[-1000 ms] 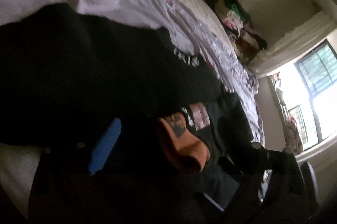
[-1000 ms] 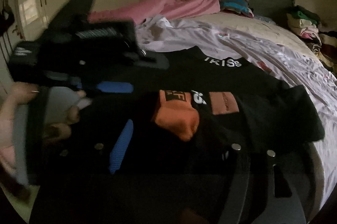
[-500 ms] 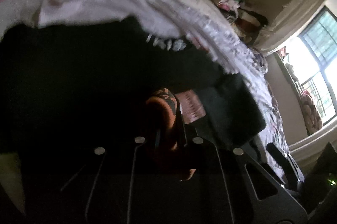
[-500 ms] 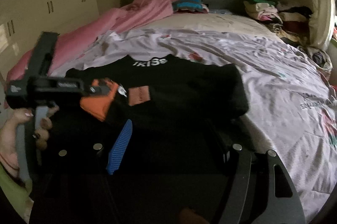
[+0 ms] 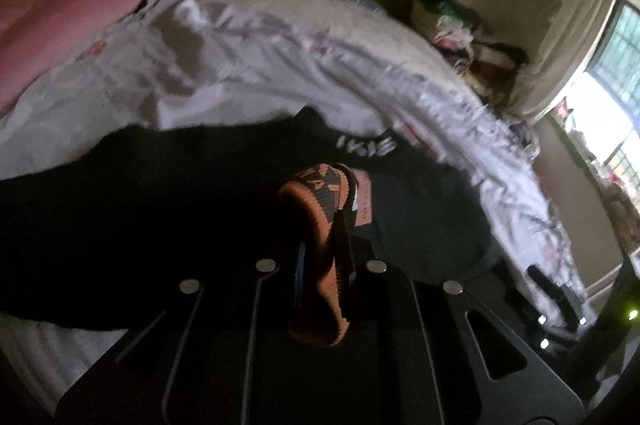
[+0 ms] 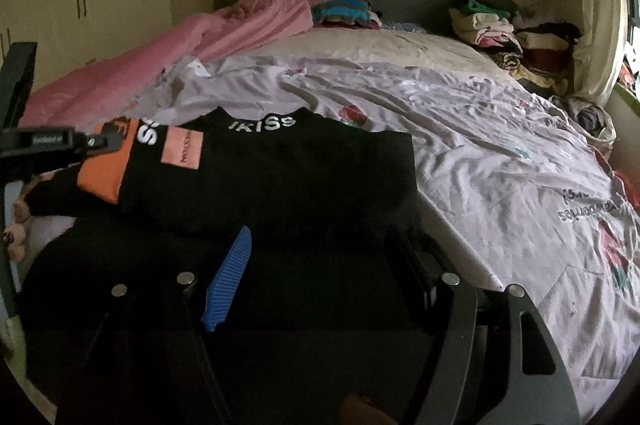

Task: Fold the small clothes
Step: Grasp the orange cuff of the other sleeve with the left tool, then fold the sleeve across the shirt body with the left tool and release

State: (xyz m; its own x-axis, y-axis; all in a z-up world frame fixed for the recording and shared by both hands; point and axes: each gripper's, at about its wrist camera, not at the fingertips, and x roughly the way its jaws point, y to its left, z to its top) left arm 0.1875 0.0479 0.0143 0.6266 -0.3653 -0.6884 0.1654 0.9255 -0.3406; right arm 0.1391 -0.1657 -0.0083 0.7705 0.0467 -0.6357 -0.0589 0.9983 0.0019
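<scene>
Black top [image 6: 280, 177] lies flat on the bed [image 6: 500, 161]. At nine o'clock, the left gripper [image 5: 320, 265] pinches its orange cuff [image 5: 316, 257] to fold the sleeve inward; the right gripper [image 6: 320, 265], jaws wide and empty, hovers over the hem.

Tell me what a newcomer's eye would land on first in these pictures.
First, the black top with white lettering at its neck, spread on the near part of the bed over a pale printed sheet. Next, its bright orange cuff, pinched in the shut left tool at the top's left edge. Behind, a pink blanket is heaped along the bed's left side, and folded clothes are stacked at the far right corner.
</scene>
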